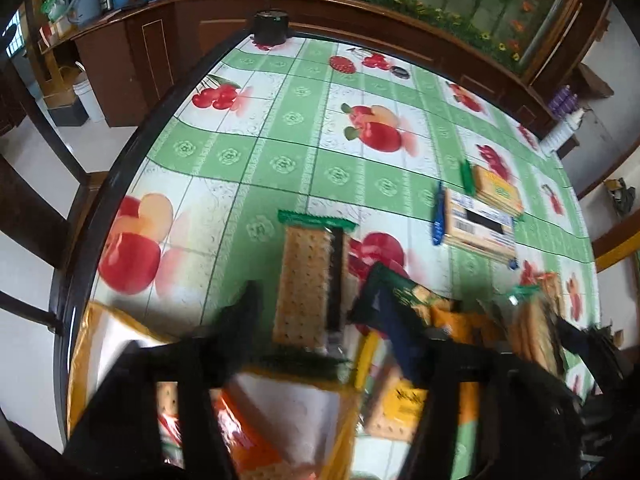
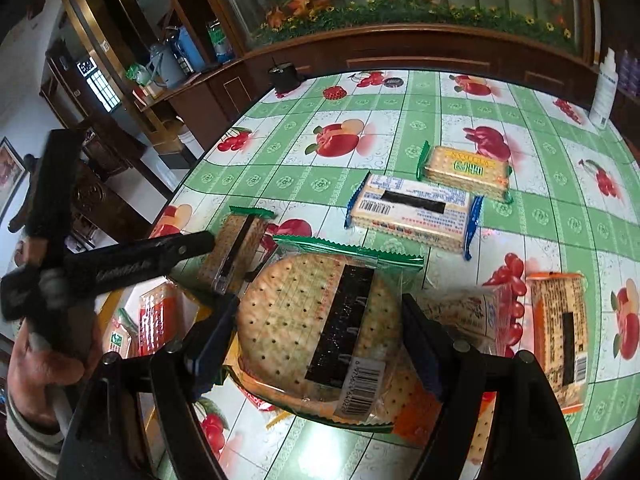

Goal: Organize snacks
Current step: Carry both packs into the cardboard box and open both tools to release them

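My right gripper is shut on a clear packet of round crackers with green ends, held above the table with a pad on each side. In the left wrist view my left gripper is open, its blurred fingers standing either side of a long green-ended packet of rectangular crackers that lies on the tablecloth. The right wrist view shows that same packet with one left finger beside it. A blue-ended packet and a green-and-yellow packet lie side by side farther back.
Loose snack packets crowd the near side: an orange one, a clear one, yellow and red ones. A black round object sits at the table's far edge, a white bottle at far right. A hand holds the left gripper.
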